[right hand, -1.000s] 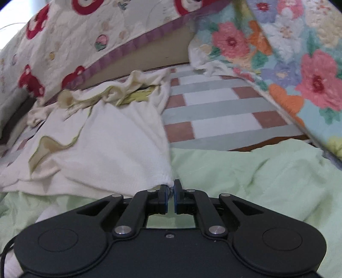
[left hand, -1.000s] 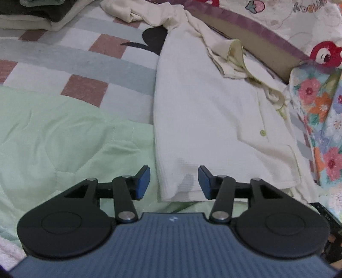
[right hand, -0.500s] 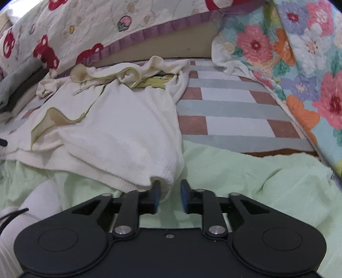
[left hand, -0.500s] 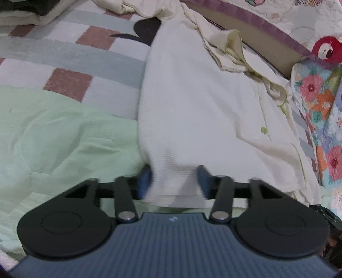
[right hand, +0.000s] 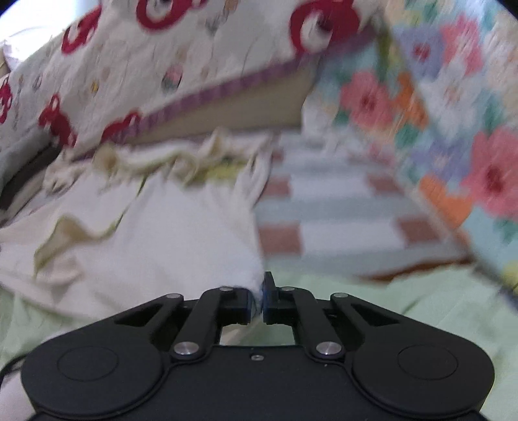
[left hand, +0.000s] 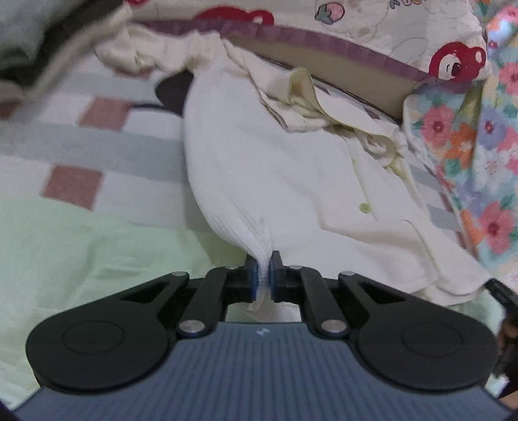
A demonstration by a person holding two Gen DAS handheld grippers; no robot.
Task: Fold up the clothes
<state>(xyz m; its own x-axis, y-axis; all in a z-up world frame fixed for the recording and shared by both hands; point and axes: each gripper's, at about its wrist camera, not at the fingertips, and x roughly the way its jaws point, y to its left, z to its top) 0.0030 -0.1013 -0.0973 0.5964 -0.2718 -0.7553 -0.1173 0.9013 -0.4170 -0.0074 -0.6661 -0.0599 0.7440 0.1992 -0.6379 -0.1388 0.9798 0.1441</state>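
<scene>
A cream button-up shirt (left hand: 278,168) lies spread on the bed, collar toward the headboard side. My left gripper (left hand: 264,272) is shut on a bunched fold of its hem, and the cloth rises in a ridge from the jaws. In the right wrist view the same cream shirt (right hand: 155,233) fills the left half, blurred by motion. My right gripper (right hand: 259,296) is shut on its other hem corner, with white fabric pinched between the blue pads.
A pale green quilt (left hand: 81,252) covers the near bed, and a checked grey, white and brown blanket (left hand: 90,139) lies beyond. A bear-print quilt (left hand: 388,29) and a floral quilt (right hand: 453,129) bound the far side. Folded dark clothes (left hand: 29,42) sit far left.
The left gripper went from open around the hem to shut on it, lifting the cloth. The right gripper opened slightly half a second ago and has shut again on the corner while moving.
</scene>
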